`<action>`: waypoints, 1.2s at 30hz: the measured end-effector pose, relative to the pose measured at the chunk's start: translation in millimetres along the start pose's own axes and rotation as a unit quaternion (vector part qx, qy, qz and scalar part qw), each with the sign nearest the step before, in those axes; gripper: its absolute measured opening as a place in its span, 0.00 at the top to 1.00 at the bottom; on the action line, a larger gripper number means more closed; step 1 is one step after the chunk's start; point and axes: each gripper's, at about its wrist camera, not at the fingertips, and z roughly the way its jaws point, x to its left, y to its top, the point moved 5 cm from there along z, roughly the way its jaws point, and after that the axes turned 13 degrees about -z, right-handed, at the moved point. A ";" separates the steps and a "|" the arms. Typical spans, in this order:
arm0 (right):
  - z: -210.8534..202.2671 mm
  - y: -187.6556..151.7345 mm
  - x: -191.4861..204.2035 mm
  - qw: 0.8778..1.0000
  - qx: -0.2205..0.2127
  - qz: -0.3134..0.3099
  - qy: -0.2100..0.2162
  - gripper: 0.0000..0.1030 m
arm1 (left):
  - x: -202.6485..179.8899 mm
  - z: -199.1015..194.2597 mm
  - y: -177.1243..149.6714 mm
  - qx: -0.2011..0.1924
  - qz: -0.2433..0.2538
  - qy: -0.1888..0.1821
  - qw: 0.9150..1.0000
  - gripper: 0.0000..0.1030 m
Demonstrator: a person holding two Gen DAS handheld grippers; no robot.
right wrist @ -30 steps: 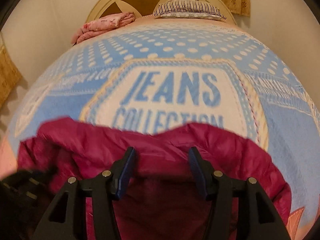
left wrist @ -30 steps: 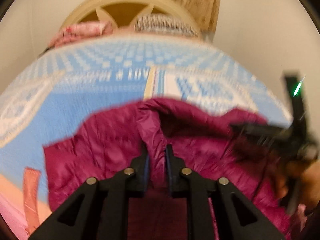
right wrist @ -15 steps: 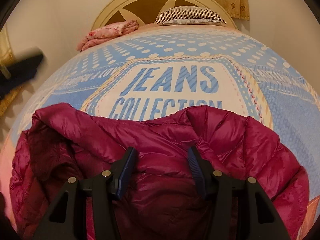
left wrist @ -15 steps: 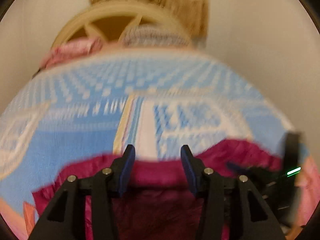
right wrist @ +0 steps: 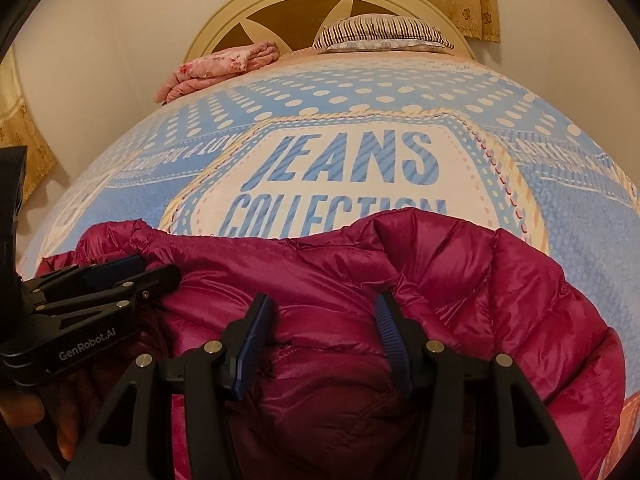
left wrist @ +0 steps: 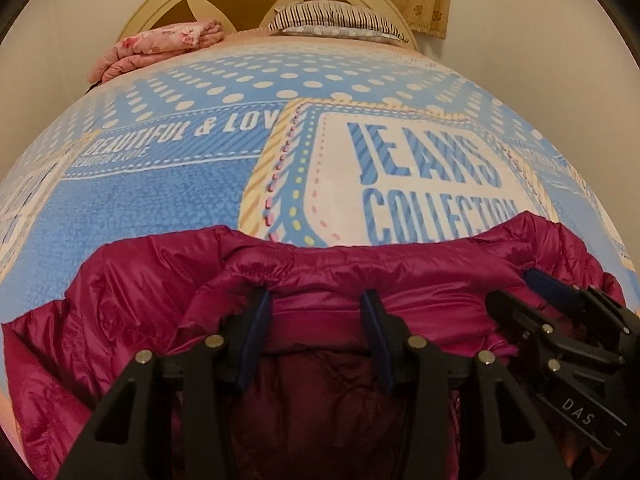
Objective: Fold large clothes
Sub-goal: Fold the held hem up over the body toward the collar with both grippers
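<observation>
Magenta quilted fabric fills the near edge of both views: we see a puffy jacket lying rumpled on the bed, its far hem just under the "JEANS COLLECTION" print on the blue bedspread. Our left hand-held gripper hangs over the jacket with its jaws spread wide, gripping nothing. Our right hand-held gripper is likewise wide open above the fabric, close beside the left one. Whether either set of fingertips actually touches the jacket we cannot tell. At the headboard lie a striped pillow and a folded pink blanket.
</observation>
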 end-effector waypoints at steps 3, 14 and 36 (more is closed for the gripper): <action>2.7 1.1 -0.4 1.000 0.005 -0.002 -0.004 0.47 | -5.1 1.1 -2.1 -0.008 0.009 0.011 1.000 0.51; 7.9 1.0 1.0 1.000 0.017 -0.015 -0.020 0.46 | -7.0 3.0 -2.4 -0.011 0.017 0.021 1.000 0.51; 10.4 0.6 8.0 0.998 0.026 -0.032 -0.044 0.46 | -10.0 4.5 -2.6 -0.013 0.025 0.031 0.999 0.50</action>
